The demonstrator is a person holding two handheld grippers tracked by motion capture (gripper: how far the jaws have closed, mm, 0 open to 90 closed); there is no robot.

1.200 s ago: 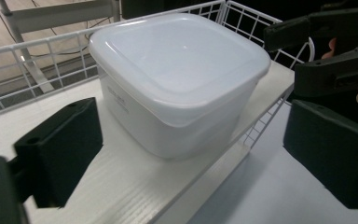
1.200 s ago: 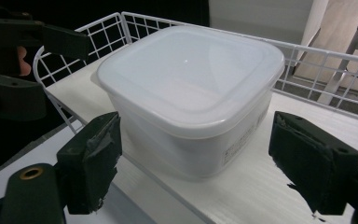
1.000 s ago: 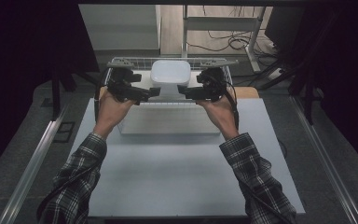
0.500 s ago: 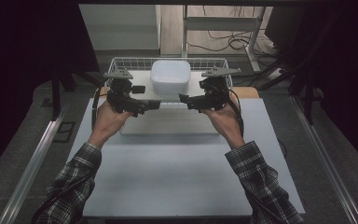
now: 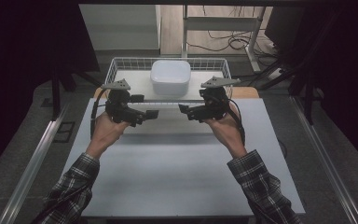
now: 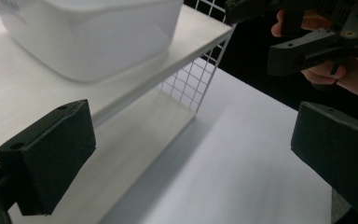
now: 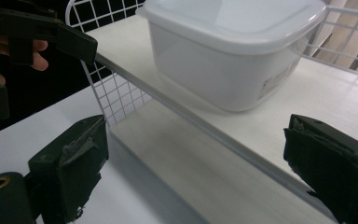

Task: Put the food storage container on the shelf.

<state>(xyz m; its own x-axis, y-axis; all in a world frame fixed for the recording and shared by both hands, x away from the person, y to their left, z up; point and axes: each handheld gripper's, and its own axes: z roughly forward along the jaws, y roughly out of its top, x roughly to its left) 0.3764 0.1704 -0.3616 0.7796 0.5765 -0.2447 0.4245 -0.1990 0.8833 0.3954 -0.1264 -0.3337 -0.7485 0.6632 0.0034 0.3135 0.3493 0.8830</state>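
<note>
A white lidded plastic container [image 5: 170, 77] [image 6: 88, 32] [image 7: 233, 46] stands on a pale shelf inside a white wire basket [image 5: 116, 65] at the table's far side. My left gripper [image 5: 147, 115] [image 6: 196, 154] hovers in front of the basket's left half, jaws open with nothing between them. My right gripper [image 5: 185, 111] [image 7: 200, 163] hovers in front of the right half. Its jaws have just been opening and stand wide with nothing between them. The two grippers point toward each other, a short gap apart. The container is touched by neither.
A pale board [image 5: 168, 125] lies on the white table [image 5: 168, 177] under the basket's front edge. Metal rails [image 5: 32, 158] run along both sides of the table. Behind the basket are desk legs and cables [image 5: 223, 42] on the floor.
Both grippers have drawn back from beside the container toward the person and sunk a little. The container stays on the shelf.
</note>
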